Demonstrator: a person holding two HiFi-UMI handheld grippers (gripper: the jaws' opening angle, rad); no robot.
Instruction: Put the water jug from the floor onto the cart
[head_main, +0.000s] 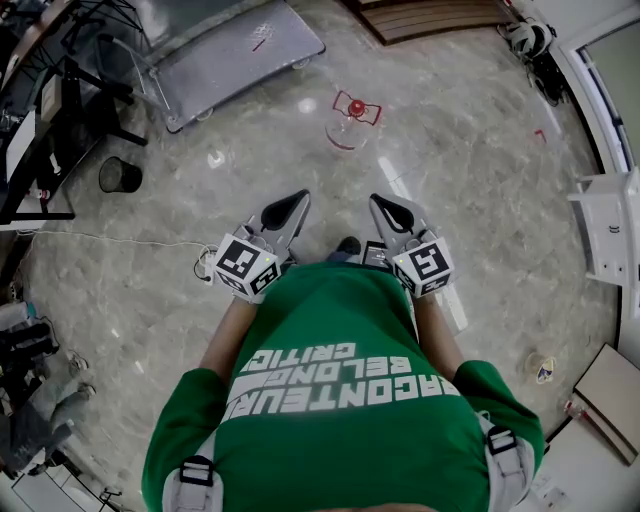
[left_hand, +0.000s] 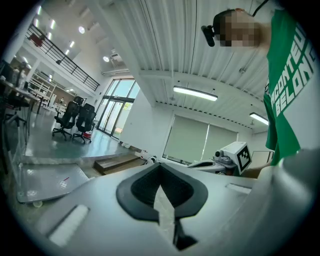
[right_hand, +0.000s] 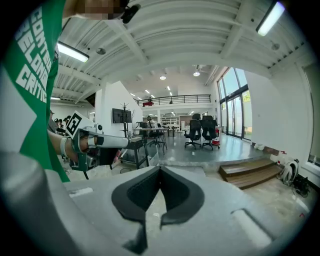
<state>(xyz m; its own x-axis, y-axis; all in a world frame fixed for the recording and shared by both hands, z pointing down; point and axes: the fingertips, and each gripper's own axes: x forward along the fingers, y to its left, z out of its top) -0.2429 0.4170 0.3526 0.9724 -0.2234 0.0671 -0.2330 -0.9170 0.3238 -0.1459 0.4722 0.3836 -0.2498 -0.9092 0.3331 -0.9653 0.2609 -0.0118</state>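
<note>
The water jug (head_main: 350, 119), clear with a red cap, stands on the marble floor ahead of me. Up and to its left lies the cart (head_main: 235, 60), a flat grey platform, which also shows in the left gripper view as the cart (left_hand: 45, 181). My left gripper (head_main: 299, 198) and right gripper (head_main: 379, 201) are held side by side in front of my chest, well short of the jug. Both are shut and empty. The shut left gripper (left_hand: 160, 165) and right gripper (right_hand: 160, 169) fill the lower part of their own views, and neither of those views shows the jug.
A black waste bin (head_main: 119, 175) and a black desk frame (head_main: 50, 130) stand at the left. A white cable (head_main: 110, 240) runs over the floor. Wooden steps (head_main: 430, 15) lie at the back, a white shelf unit (head_main: 605, 225) at the right, and office chairs (right_hand: 200, 131) stand far off.
</note>
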